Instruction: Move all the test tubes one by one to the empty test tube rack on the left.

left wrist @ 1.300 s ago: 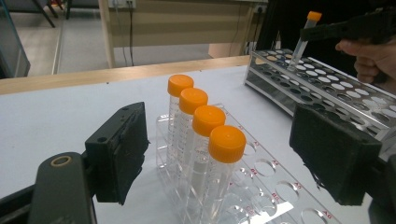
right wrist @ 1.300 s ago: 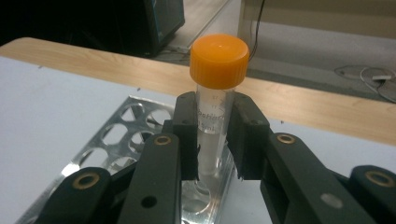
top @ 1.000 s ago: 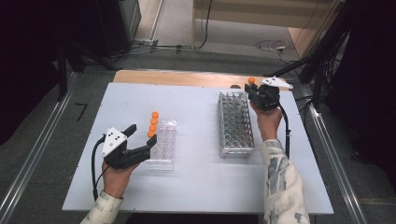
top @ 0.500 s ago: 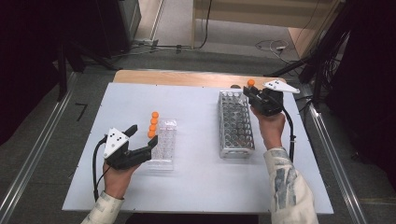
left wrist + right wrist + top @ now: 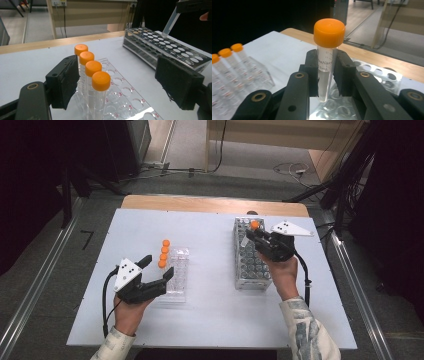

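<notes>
My right gripper [image 5: 253, 236] is shut on a clear tube with an orange cap [image 5: 328, 50], held upright. The tube [image 5: 255, 225] hangs over the far end of a metal rack [image 5: 250, 267] of empty holes. Its pointed tip [image 5: 171, 23] stands above the rack's top plate [image 5: 170, 47]. My left gripper [image 5: 159, 266] is open at the near end of a clear plastic rack [image 5: 177, 277]. A row of several orange-capped tubes [image 5: 101, 81] stands in that rack's left column, between the open jaws. The left pad [image 5: 66, 80] sits close beside the tubes, but I cannot tell whether it touches them.
Both racks rest on a white board [image 5: 210, 320] laid over a wooden table [image 5: 210, 204]. Cables trail on the floor behind it. Metal rails run along both sides. The clear rack's other holes [image 5: 130, 100] are empty.
My right gripper has carried the tube leftward and nearer, from beyond the metal rack's far right corner to above its holes. The left gripper has stayed put.
</notes>
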{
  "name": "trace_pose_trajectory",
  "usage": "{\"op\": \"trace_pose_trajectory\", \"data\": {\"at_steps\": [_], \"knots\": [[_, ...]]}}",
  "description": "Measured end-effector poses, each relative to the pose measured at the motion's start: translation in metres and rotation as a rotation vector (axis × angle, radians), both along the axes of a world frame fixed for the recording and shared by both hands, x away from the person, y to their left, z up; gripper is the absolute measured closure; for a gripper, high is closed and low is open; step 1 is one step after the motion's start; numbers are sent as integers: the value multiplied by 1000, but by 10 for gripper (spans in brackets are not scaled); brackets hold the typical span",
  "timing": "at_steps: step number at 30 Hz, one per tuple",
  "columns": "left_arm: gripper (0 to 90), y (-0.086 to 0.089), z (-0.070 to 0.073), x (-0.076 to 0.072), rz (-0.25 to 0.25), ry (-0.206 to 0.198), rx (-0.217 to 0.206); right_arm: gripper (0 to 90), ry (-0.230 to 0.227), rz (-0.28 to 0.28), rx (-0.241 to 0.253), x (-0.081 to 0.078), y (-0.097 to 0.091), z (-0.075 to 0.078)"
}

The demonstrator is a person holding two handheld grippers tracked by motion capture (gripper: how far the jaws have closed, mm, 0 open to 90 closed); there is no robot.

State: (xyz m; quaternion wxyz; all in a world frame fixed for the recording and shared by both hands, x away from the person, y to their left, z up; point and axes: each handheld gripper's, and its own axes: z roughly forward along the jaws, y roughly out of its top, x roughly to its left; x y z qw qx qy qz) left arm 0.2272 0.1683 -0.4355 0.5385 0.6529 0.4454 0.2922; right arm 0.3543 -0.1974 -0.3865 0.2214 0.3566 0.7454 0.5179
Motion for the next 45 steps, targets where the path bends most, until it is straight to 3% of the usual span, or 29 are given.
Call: {"op": "trace_pose_trajectory", "data": {"at_steps": [4,14,23,30,45], "knots": [[197,-1,1,-1,-3,0,-4,722,14,35,7,-8,7,-3],[198,-7,3,-4,-28,-1,2,722,0,129,16,-38,26,-10],[206,-19,6,-10,-73,-12,8,722,-4,222,-46,-66,52,-22],[211,-22,7,-11,-85,-13,10,722,18,254,-74,-74,65,-34],[311,-49,2,-15,-254,-8,24,722,45,352,-164,-95,87,-54]]}}
